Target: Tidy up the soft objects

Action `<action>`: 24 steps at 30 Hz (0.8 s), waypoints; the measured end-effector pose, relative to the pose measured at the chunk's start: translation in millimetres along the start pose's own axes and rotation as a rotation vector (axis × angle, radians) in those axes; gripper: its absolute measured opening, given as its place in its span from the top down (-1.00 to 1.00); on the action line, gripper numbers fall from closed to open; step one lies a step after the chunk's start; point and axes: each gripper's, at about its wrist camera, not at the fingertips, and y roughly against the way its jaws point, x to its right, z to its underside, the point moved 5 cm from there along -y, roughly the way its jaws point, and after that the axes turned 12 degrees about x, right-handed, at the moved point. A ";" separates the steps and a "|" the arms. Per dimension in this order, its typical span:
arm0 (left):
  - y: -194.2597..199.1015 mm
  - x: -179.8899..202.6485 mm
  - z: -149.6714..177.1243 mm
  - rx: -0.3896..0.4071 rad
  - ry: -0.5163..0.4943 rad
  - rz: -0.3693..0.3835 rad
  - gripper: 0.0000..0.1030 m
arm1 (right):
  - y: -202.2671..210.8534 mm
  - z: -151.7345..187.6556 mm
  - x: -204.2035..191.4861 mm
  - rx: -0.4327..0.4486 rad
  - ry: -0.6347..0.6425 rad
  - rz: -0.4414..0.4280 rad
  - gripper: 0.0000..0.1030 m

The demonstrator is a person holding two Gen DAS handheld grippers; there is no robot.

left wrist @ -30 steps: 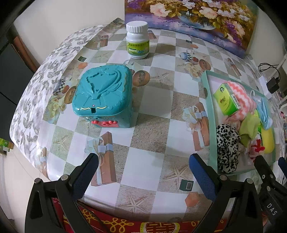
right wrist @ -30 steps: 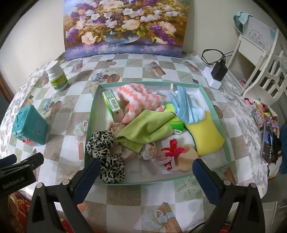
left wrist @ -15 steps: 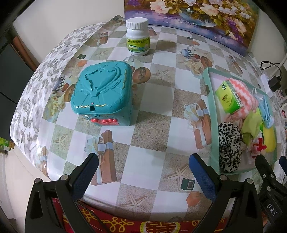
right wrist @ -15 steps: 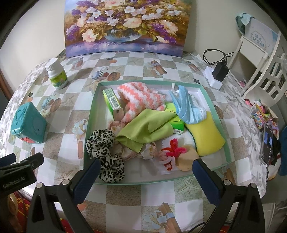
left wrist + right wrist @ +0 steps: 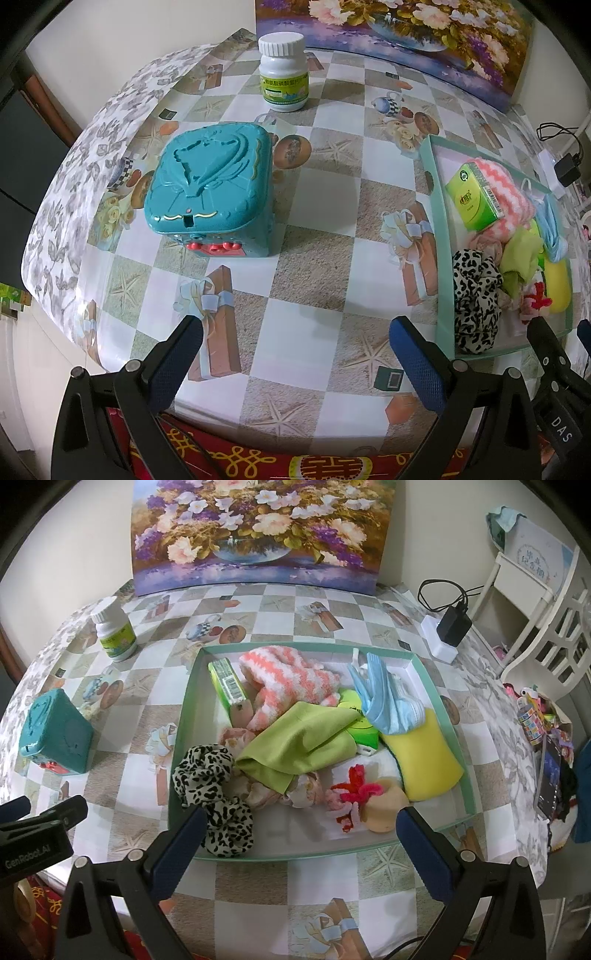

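Since a second ago, little has shifted: in our left wrist view the teal box point(image 5: 210, 188) and the white bottle point(image 5: 283, 72) sit slightly lower in frame, and nothing on the table has been touched. Our left gripper point(image 5: 295, 363) hangs over the near table edge, jaws wide apart and empty. The teal box stands closed on the checkered tablecloth point(image 5: 314, 258), the bottle upright behind it and well apart. At the right edge lies the green tray point(image 5: 443, 258), holding a leopard-print scrunchie point(image 5: 474, 299) at its near corner and a green carton point(image 5: 474, 197) leaning on a pink-and-white striped sock point(image 5: 509, 188).

In our right wrist view, the right gripper point(image 5: 301, 843) hovers above the tray's near rim, jaws spread wide with nothing between them. All the soft things lie in the tray: the scrunchie at near left, a lime-green cloth point(image 5: 299, 746) in the middle, the striped sock behind it, a blue face mask point(image 5: 386, 701) resting on a yellow sponge point(image 5: 424, 757), and a red-and-pink fuzzy piece point(image 5: 352, 788) near the front. A flower painting point(image 5: 258, 531) leans on the wall behind.
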 end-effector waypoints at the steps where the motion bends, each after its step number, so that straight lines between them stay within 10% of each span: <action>1: 0.0 0.2 0.0 0.000 -0.001 0.001 -0.96 | 0.1 0.0 -0.1 0.000 0.000 -0.001 -1.00; 24: -2.8 -2.9 0.4 -0.014 0.015 -0.006 -0.95 | -2.5 -0.2 4.6 -0.001 0.001 0.005 -1.00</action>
